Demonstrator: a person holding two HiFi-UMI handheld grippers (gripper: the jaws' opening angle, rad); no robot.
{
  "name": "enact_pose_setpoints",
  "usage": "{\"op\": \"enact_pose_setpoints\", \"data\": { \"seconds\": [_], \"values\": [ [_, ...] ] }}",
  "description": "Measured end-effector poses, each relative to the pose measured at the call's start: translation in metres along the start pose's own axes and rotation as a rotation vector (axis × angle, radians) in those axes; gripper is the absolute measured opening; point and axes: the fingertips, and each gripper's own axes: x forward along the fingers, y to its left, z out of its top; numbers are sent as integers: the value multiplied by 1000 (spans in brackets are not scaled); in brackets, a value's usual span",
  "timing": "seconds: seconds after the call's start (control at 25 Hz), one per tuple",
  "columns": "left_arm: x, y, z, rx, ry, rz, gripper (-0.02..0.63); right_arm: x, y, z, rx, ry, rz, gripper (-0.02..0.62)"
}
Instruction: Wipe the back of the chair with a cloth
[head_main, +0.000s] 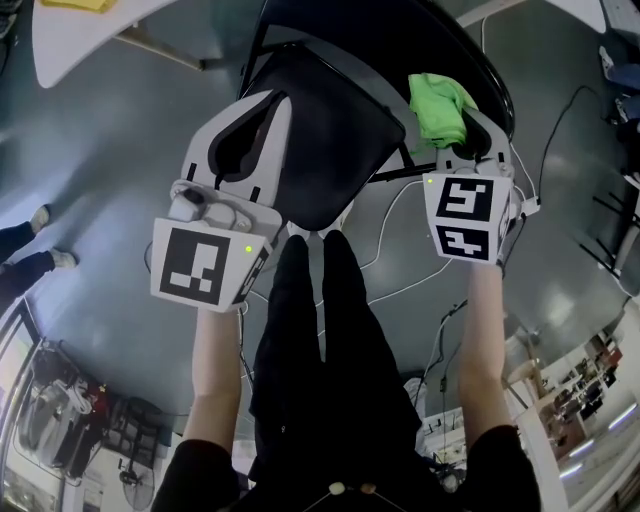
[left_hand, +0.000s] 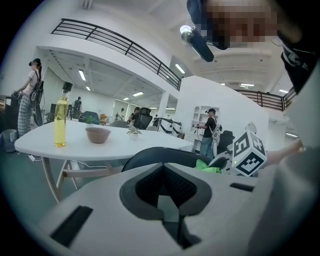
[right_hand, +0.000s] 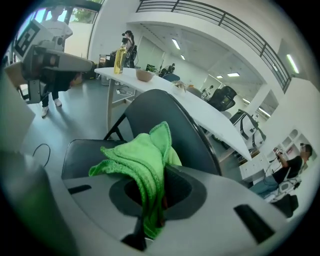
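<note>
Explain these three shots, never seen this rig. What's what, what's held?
No robot here: a person holds a gripper in each hand. The head view looks down from a camera on the person's head. The other two views come from cameras riding on each gripper, looking along its fingers. The marker cubes are part of the grippers. The right gripper is shut on a green cloth, near the back of the black chair. The left gripper is shut and empty. Behind the chair, a white table carries a bottle, a bowl and a small plant.
</note>
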Motion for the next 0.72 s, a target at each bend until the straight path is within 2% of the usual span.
{"op": "enact_pose_setpoints", "data": {
  "seconds": [0.16,0.72],
  "values": [
    [-2,0,-7,-2,7,2,6,10,11,-13,43,22,41,44],
    [-10,-8,-39,-26,38,10,6,38,44,-39,-4,72,90,44]
  ]
}}
